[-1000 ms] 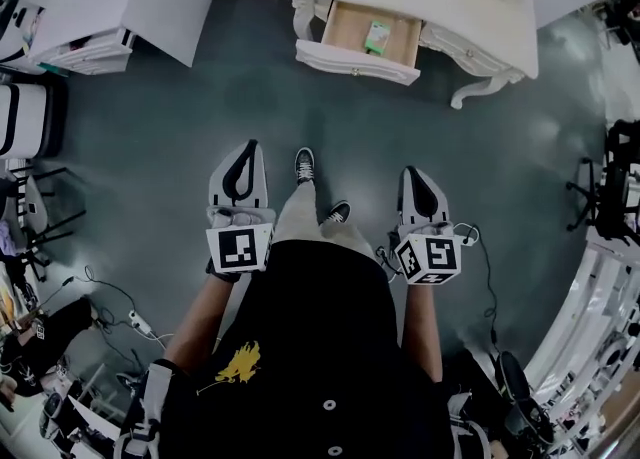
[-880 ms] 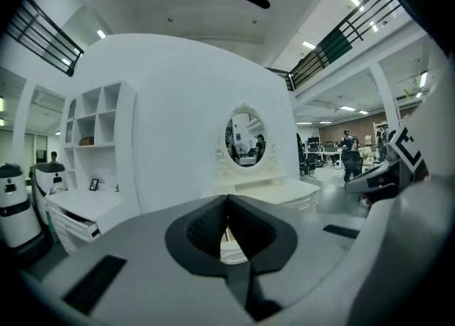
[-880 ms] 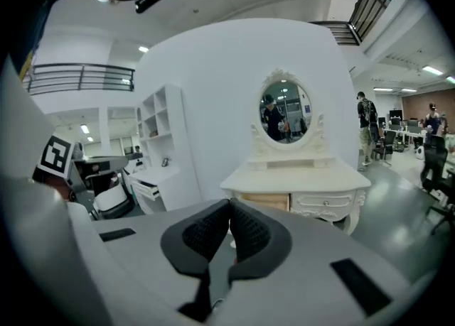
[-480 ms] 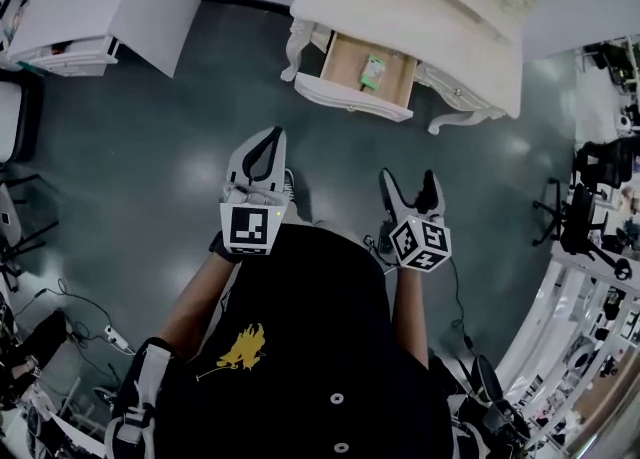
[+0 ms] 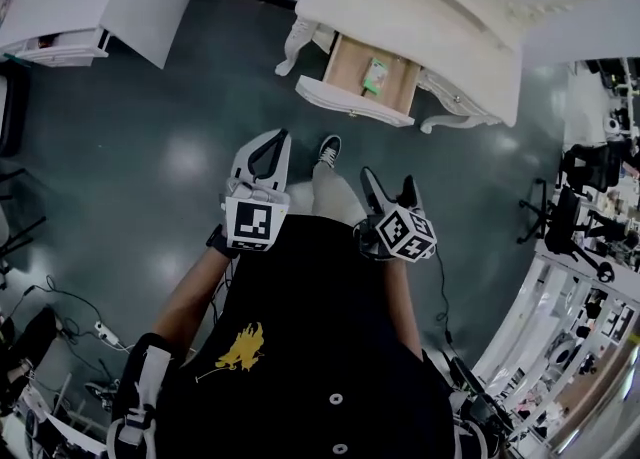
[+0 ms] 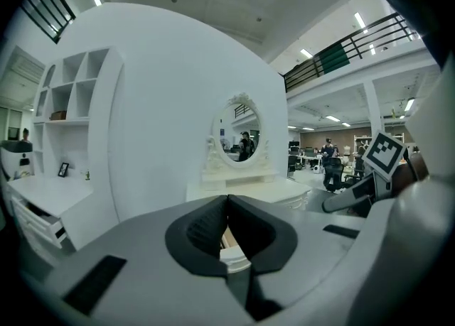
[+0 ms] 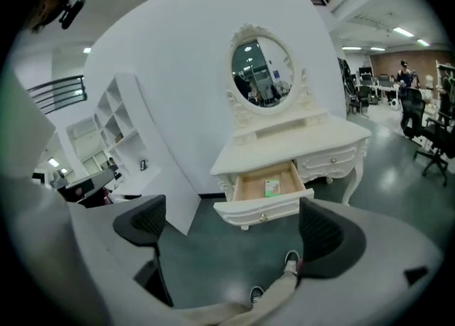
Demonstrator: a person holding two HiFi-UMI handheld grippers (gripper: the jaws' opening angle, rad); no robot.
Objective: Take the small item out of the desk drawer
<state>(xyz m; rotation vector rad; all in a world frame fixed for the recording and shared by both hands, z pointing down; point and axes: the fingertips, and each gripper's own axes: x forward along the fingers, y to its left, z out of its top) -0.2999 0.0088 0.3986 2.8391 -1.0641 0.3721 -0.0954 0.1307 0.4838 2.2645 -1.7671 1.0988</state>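
- Right gripper (image 5: pixel 388 183): jaws opening, now wide apart, nothing between them.
- Left gripper (image 5: pixel 279 139): jaws pressed together, empty.
- Both grippers: well apart from the desk (image 5: pixel 420 9).
- Small green item (image 5: pixel 376 75): lies inside the open drawer (image 5: pixel 350 104), right of centre.

Dark glossy floor (image 5: pixel 150 147); curved white wall (image 7: pixel 185 55); white shelf unit (image 6: pixel 75 87); strip lights (image 6: pixel 362 19) overhead.
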